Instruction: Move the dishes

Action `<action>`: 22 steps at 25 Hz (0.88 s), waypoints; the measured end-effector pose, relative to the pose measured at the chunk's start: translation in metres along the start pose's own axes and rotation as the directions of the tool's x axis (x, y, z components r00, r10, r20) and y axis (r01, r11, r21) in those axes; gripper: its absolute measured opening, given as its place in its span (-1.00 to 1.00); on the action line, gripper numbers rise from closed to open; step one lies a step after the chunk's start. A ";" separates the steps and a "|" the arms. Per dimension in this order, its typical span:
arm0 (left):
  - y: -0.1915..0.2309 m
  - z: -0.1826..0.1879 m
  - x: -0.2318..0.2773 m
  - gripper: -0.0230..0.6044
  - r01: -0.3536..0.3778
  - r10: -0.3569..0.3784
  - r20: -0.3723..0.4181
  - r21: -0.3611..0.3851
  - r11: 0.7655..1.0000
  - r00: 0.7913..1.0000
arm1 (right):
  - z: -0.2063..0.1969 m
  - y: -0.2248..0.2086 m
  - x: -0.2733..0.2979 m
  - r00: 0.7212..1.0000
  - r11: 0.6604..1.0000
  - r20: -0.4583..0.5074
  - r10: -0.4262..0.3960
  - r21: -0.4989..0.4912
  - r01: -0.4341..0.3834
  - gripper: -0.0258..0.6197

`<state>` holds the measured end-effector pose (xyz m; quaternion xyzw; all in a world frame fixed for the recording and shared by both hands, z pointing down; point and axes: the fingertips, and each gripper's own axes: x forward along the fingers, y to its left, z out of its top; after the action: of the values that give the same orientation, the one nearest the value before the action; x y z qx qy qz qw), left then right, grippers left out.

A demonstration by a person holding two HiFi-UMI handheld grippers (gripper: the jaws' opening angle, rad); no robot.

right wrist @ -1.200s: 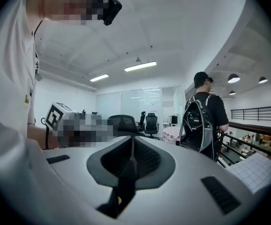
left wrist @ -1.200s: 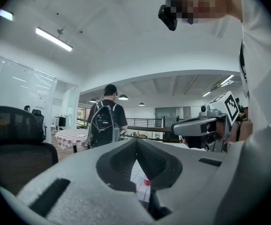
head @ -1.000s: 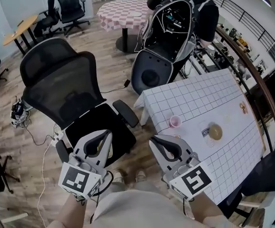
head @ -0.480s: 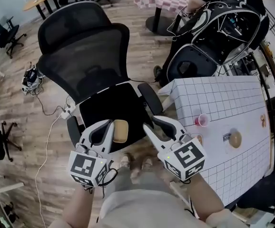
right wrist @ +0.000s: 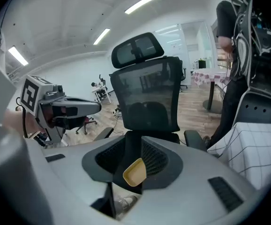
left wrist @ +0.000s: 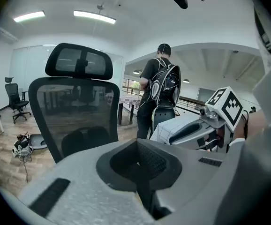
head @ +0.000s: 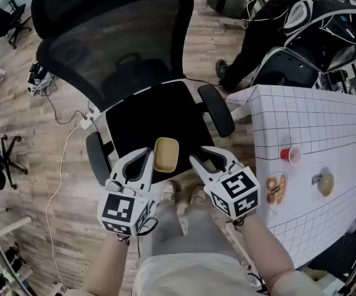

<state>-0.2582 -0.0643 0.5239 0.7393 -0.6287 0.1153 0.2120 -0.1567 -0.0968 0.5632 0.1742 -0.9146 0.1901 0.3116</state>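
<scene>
Head view: swung off the gridded worktop (head: 326, 122) onto the black office chair (head: 116, 48) and dropped both claws low toward its seat (head: 147, 119). Just opened the right claw (head: 209, 159) from clenched, gripping nothing; kept the left claw (head: 145, 156) clenched and empty. Probably lining up a pick of the dish (head: 165, 154), lying flat at the seat's front between the two claws, touching neither.

Left gripper view: shows pads pressed together, only the chair's backrest ahead, no dish.

Right gripper view: frames the dish in the released gap, down on the seat beyond. Looks small, shallow, mustard-yellow, rounded-rectangular, raised-rimmed, empty.
</scene>
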 end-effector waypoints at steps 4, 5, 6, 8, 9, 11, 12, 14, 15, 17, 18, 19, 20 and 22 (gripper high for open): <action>0.020 -0.051 0.021 -0.88 -0.002 -0.001 -0.060 -0.047 0.999 0.998 | -0.051 -0.005 0.049 0.997 0.999 -0.077 0.017 0.034 -0.015 -0.58; 0.024 -0.064 0.026 -0.88 -0.003 -0.001 -0.076 -0.049 0.999 0.997 | -0.065 -0.007 0.061 0.995 0.999 -0.098 0.020 0.043 -0.016 -0.58; 0.028 -0.077 0.030 -0.88 -0.002 -0.003 -0.092 -0.052 0.999 0.996 | -0.080 -0.009 0.073 0.993 0.999 -0.120 0.024 0.051 -0.018 -0.58; 0.036 -0.102 0.038 -0.88 0.000 -0.007 -0.117 -0.066 0.998 0.993 | -0.107 -0.013 0.094 0.987 0.997 -0.157 0.029 0.071 -0.018 -0.58; 0.040 -0.113 0.041 -0.88 -0.002 -0.007 -0.124 -0.075 0.997 0.992 | -0.119 -0.016 0.104 0.985 0.996 -0.170 0.028 0.083 -0.014 -0.58; 0.047 -0.135 0.047 -0.88 -0.009 -0.003 -0.140 -0.083 0.997 0.990 | -0.140 -0.021 0.120 0.982 0.994 -0.189 0.024 0.108 -0.004 -0.58; 0.050 -0.146 0.051 -0.88 -0.011 -0.001 -0.151 -0.083 0.997 0.989 | -0.149 -0.024 0.127 0.980 0.993 -0.196 0.023 0.118 0.000 -0.58; 0.051 -0.166 0.057 -0.88 -0.011 -0.004 -0.178 -0.083 0.997 0.984 | -0.163 -0.026 0.138 0.978 0.991 -0.206 0.018 0.130 0.009 -0.58; 0.051 -0.175 0.059 -0.88 -0.008 -0.009 -0.189 -0.088 0.996 0.982 | -0.168 -0.026 0.142 0.978 0.991 -0.210 0.015 0.134 0.013 -0.58; 0.051 -0.193 0.063 -0.88 -0.002 -0.021 -0.208 -0.109 0.994 0.978 | -0.182 -0.026 0.153 0.975 0.989 -0.223 0.010 0.143 0.023 -0.57; 0.051 -0.202 0.065 -0.88 -0.002 -0.023 -0.218 -0.117 0.993 0.976 | -0.191 -0.027 0.161 0.972 0.988 -0.233 0.008 0.151 0.028 -0.56; 0.052 -0.213 0.068 -0.88 -0.005 -0.023 -0.230 -0.121 0.993 0.973 | -0.201 -0.027 0.169 0.970 0.986 -0.244 0.009 0.163 0.032 -0.54; 0.053 -0.225 0.071 -0.88 -0.009 -0.021 -0.243 -0.124 0.992 0.970 | -0.213 -0.027 0.178 0.967 0.984 -0.254 0.013 0.176 0.033 -0.54; 0.059 -0.248 0.083 -0.88 -0.017 -0.018 -0.269 -0.129 0.991 0.963 | -0.236 -0.028 0.199 0.962 0.979 -0.272 0.031 0.201 0.026 -0.53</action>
<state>-0.2769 -0.0305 0.7890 0.7013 -0.6001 0.1733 0.3435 -0.1739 -0.0537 0.8695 0.1759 -0.8387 0.3050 0.4154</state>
